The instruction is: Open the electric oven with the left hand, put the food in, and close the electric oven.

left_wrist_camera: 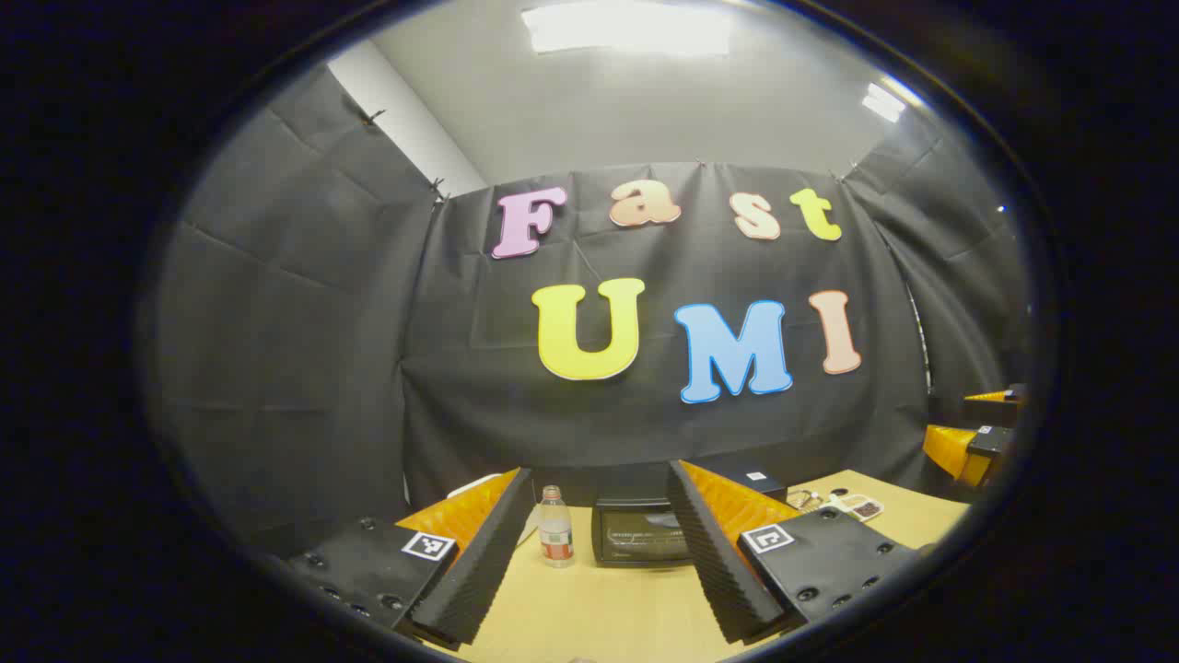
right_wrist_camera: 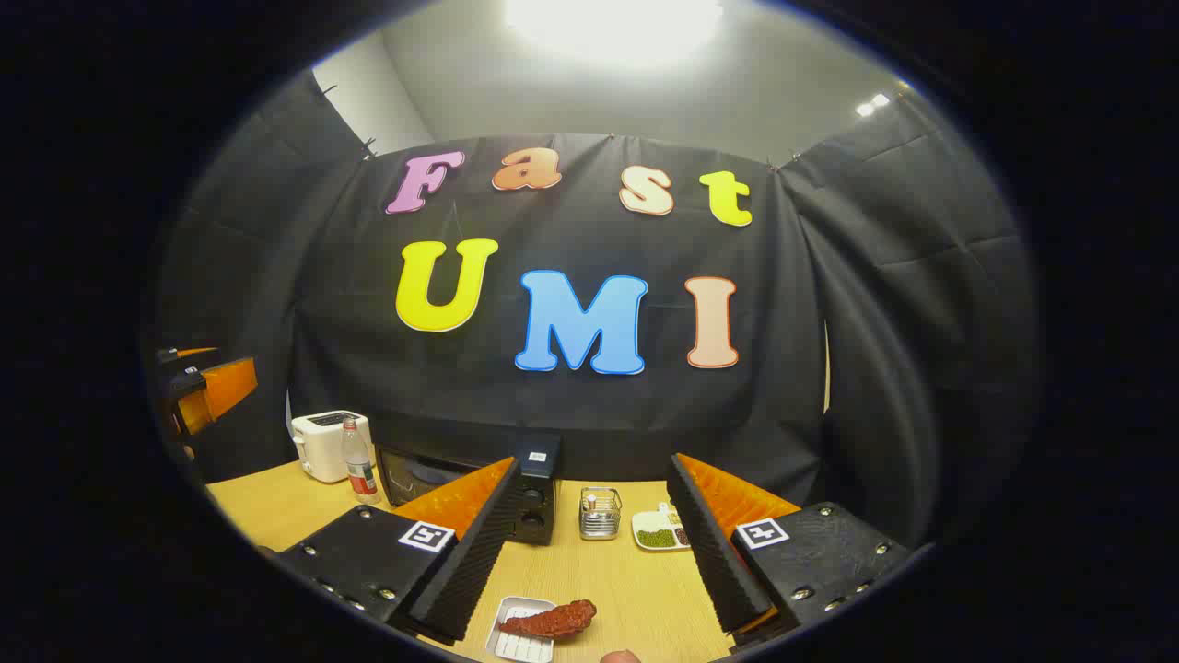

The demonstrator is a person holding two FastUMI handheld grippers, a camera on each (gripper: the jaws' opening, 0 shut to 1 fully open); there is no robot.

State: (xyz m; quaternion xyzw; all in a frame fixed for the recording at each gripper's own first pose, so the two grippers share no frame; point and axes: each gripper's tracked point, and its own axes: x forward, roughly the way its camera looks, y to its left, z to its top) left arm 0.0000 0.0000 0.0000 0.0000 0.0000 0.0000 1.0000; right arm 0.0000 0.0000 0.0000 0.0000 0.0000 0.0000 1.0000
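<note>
While both grippers hang back from the pale wooden table [right_wrist_camera: 276, 516], nothing on it has been touched, so the step in hand looks to be the opening one: getting the left gripper [left_wrist_camera: 599, 552] to the door of the black electric oven [left_wrist_camera: 640, 532]. In the left gripper view that oven sits straight ahead between the two black ribbed fingers [left_wrist_camera: 479, 562], which stand wide apart and hold nothing. Its dark glass door appears closed, though I cannot make out the handle from here.

A clear plastic bottle with a red label [left_wrist_camera: 555, 527] stands just beside the oven on its left. Doing this well, I judge, means keeping the left gripper clear of that bottle on the approach, finding the handle along the door's edge, and pulling evenly so the light oven does not slide on the table.

In the right gripper view, the right gripper [right_wrist_camera: 589, 552] is likewise spread wide and empty. The food, a reddish-brown piece of meat [right_wrist_camera: 553, 619], lies on a small white rectangular tray [right_wrist_camera: 508, 643] on the table just below its fingers. A white toaster [right_wrist_camera: 324, 444], a small wire basket [right_wrist_camera: 601, 514] and a white dish of green beans [right_wrist_camera: 659, 531] stand near the oven; the right gripper had best wait until the door is fully open.
</note>
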